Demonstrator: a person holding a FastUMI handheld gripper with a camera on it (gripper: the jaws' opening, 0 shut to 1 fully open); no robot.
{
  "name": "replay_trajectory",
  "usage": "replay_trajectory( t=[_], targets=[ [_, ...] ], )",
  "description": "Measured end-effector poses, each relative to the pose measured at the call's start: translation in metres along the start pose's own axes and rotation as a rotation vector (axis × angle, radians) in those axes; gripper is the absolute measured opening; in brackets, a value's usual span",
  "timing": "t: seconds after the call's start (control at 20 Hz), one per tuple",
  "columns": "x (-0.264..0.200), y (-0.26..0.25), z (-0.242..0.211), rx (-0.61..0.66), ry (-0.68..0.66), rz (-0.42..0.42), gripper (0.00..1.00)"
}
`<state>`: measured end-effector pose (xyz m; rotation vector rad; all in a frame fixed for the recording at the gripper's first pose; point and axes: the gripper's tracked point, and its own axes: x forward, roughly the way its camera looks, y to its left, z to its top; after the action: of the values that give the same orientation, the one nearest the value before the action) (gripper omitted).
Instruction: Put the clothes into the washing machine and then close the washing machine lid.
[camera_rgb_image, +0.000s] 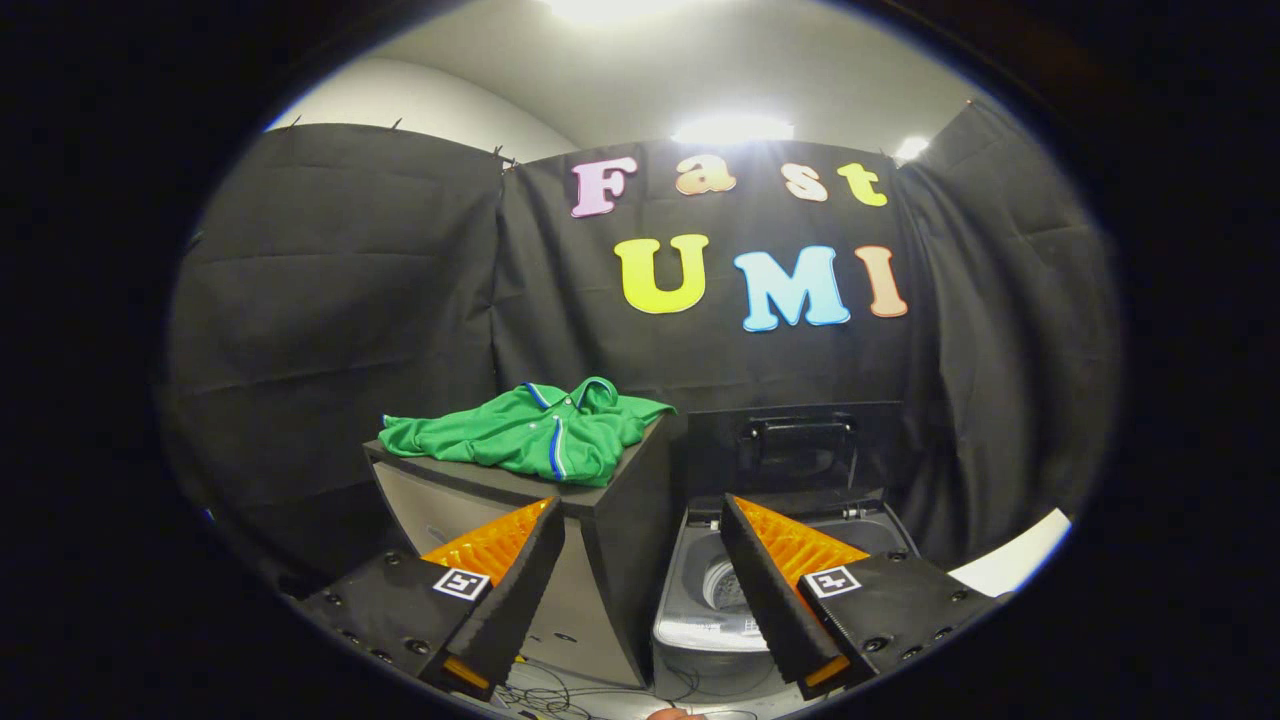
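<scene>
The gripper (640, 520) hangs with fingers wide apart, holding nothing. Far ahead, a green polo shirt (530, 432) lies crumpled on a dark cabinet (610, 520) — to its right stands the washing machine (700, 590), lid (795, 445) apparently raised upright.

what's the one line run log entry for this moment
stage: approach | tool: open, empty | green polo shirt: crumpled on dark cabinet, beyond fingers | washing machine: right of cabinet, lid up

My gripper (640, 545) is spread empty; beyond my fingers, the crumpled green polo shirt (530, 432) lies on the dark box-shaped stand (615, 520), left of the grey top-loading washing machine (700, 600), whose black lid (795, 445) stands raised behind its tub.
</scene>
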<state>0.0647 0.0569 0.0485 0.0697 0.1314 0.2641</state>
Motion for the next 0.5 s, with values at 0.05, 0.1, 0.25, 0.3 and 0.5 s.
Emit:
replay_trajectory(
  t=[0.05, 0.1, 0.25, 0.3, 0.5],
  targets=[
    [0.003, 0.006, 0.012, -0.004, -0.013, 0.008, 0.98],
    [0.011, 0.01, 0.022, -0.005, -0.022, 0.012, 0.98],
    [0.04, 0.02, 0.041, 0.006, 0.007, 0.044, 0.98],
    [0.048, 0.023, 0.044, 0.007, 0.025, 0.055, 0.98],
    [0.076, 0.027, 0.061, 0.029, 0.086, 0.037, 0.98]
  ],
)
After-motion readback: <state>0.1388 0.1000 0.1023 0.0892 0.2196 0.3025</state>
